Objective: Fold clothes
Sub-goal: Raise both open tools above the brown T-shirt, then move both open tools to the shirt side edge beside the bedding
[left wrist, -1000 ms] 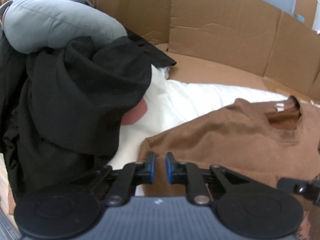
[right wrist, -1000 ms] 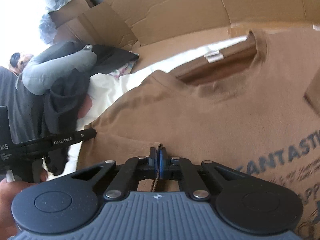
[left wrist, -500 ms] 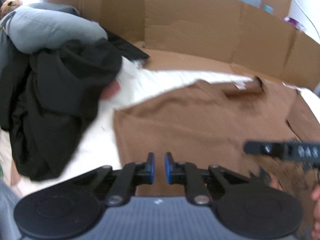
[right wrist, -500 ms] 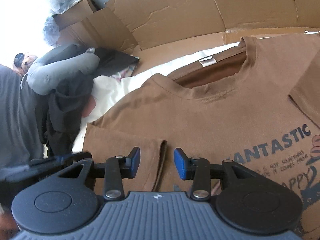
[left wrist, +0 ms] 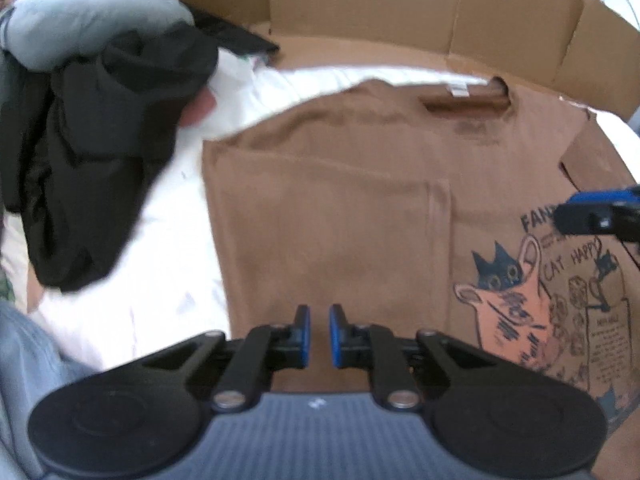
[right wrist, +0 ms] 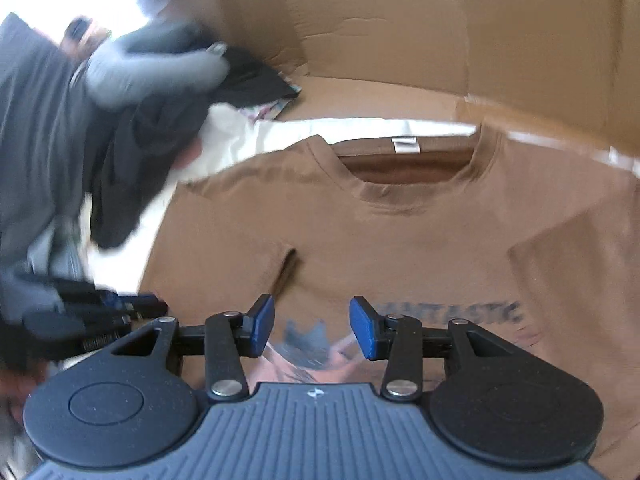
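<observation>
One brown cotton T-shirt (left wrist: pixel 340 200) lies flat, front up, on a white sheet (left wrist: pixel 160 280) ringed by upright brown cardboard walls (left wrist: pixel 360 8). Its round neckline with a small white label (right wrist: pixel 405 145) points toward the far wall. The shirt's left side and short sleeve are folded inward over the chest, making a straight vertical edge beside a printed picture of a dark cat and a pink animal (left wrist: pixel 508 292) with dark lettering. To the left, a heap of black garments (left wrist: pixel 92 136) with a grey padded piece (left wrist: pixel 92 12) on top sits on the sheet, just beside the shirt's folded edge.

A second ago the right tool was pinching the sleeve's hem tight; that hem now lies released on the chest, and the right wrist view takes in more of the shirt. The left tool's view has slid across from the black heap to the folded panel.

The left tool (left wrist: pixel 319 336) hovers over the folded panel near the shirt's lower edge, its blue pads almost pressed together with only a thin slit and nothing between them. The right tool (right wrist: pixel 312 330) is above the print, its jaws opening, spread to a moderate gap, empty and clear of the fabric. A blurred hand and sleeve (right wrist: pixel 36 168) show at the right view's left edge.
</observation>
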{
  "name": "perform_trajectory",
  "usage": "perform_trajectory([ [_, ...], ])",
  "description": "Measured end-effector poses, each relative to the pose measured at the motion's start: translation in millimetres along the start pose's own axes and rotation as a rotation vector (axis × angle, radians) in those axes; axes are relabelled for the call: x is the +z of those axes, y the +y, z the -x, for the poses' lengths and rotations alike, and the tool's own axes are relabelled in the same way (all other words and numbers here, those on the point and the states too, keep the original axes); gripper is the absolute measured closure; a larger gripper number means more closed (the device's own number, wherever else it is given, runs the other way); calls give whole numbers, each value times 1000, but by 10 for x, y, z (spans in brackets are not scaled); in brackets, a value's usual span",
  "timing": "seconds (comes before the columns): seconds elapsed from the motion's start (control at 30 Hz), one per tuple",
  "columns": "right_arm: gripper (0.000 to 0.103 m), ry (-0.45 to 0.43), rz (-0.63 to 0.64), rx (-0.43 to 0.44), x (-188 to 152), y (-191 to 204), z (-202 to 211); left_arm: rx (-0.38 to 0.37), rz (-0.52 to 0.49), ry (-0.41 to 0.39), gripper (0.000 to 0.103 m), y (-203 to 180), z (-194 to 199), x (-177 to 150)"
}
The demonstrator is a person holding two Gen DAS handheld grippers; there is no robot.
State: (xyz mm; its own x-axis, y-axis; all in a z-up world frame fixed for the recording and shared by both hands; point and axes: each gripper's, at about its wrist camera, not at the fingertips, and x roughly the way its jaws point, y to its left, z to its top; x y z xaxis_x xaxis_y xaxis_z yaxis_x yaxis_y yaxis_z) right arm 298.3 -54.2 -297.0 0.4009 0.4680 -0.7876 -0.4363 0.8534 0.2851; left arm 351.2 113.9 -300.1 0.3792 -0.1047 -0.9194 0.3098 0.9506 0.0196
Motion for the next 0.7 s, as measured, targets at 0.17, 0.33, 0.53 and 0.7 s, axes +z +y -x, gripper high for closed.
perform_trajectory([
  [0.17, 53, 19, 51, -12, 87, -243, 382, 6, 18, 145, 91, -123, -101, 14],
  [0.33, 51, -20, -40, -30, 204, -630, 742, 86, 1, 254, 91, -327, -279, 63],
  [0.53, 47, -107, -127, -16, 126, -957, 1001, 185, 58, 281, 84, -393, -195, 224],
  [0.7, 46, -95, -188, -23, 1, -1184, 1012, 150, 102, 228, 66, -465, -25, 205],
])
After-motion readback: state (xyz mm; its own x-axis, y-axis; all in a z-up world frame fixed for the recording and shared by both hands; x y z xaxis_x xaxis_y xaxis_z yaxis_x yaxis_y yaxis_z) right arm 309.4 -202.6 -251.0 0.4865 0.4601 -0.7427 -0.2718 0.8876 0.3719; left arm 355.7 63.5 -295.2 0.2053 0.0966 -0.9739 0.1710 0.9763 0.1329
